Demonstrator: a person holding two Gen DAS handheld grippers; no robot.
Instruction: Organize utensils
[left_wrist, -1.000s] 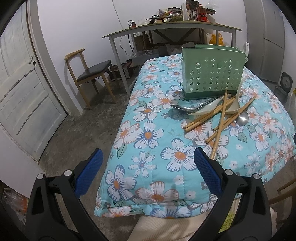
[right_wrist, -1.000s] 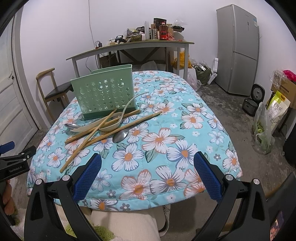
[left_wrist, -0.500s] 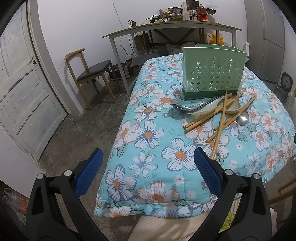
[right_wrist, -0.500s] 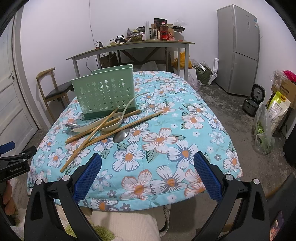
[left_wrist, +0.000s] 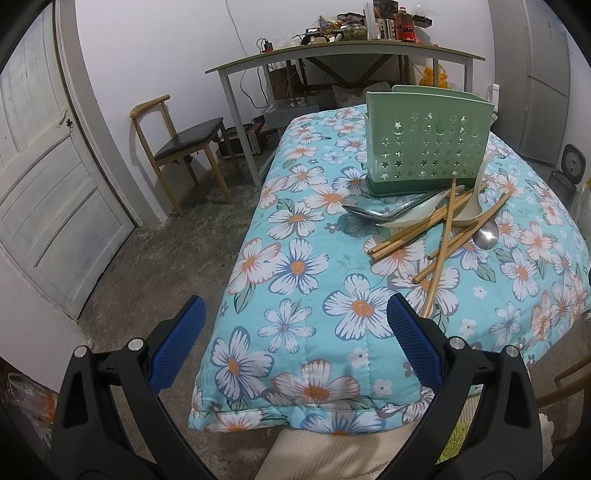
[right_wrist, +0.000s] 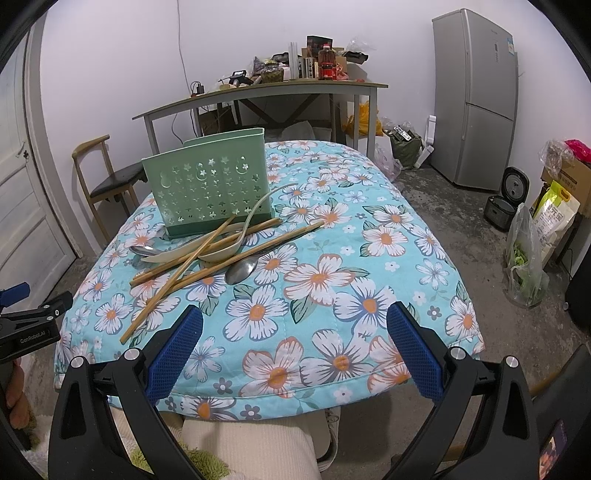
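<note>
A green perforated utensil holder (left_wrist: 426, 147) (right_wrist: 210, 188) stands upright on the floral tablecloth (left_wrist: 295, 266) (right_wrist: 332, 280). In front of it lies a loose pile: several wooden chopsticks (left_wrist: 441, 243) (right_wrist: 177, 273), two metal spoons (left_wrist: 369, 213) (right_wrist: 242, 270) and cream ceramic spoons (left_wrist: 469, 210) (right_wrist: 225, 251). My left gripper (left_wrist: 295, 332) is open and empty, held low at the table's near left corner. My right gripper (right_wrist: 295, 343) is open and empty, held low at the near edge, short of the pile. The left gripper's tip shows in the right wrist view (right_wrist: 33, 317).
A wooden chair (left_wrist: 181, 147) and a white door (left_wrist: 48, 177) stand to the left. A cluttered grey desk (right_wrist: 258, 92) is behind the table. A fridge (right_wrist: 476, 96), rice cooker (right_wrist: 504, 203) and bags (right_wrist: 528, 254) are on the right. My knee (right_wrist: 251, 450) is below.
</note>
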